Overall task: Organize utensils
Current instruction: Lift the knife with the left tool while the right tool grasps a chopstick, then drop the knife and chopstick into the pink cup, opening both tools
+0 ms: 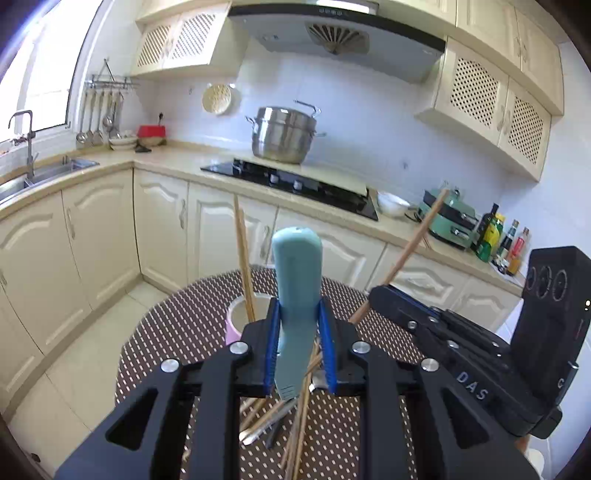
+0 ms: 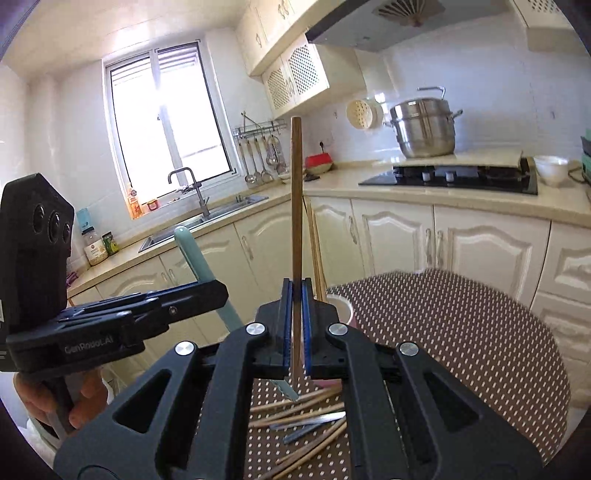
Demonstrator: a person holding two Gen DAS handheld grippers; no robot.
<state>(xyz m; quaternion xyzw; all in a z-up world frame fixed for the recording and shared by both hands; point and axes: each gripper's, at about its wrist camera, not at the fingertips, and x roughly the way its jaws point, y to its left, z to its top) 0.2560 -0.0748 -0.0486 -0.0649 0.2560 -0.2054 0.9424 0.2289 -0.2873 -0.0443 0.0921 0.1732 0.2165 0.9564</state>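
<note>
Left wrist view: our left tool (image 1: 300, 332) pinched a teal knife (image 1: 297, 280). Our right tool (image 2: 295, 325) pinched one chopstick (image 2: 296, 206) above the table (image 2: 461, 332).

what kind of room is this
A home kitchen, most likely: a gas hob with a steel steamer pot under a range hood, plus a sink by the window.

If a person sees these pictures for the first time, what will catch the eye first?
Probably the teal-handled utensil, upright in the left gripper at the centre of its view. Next, the brown chopstick, upright in the shut right gripper. Below both, loose chopsticks lie scattered on the dotted table near a pink cup.
</note>
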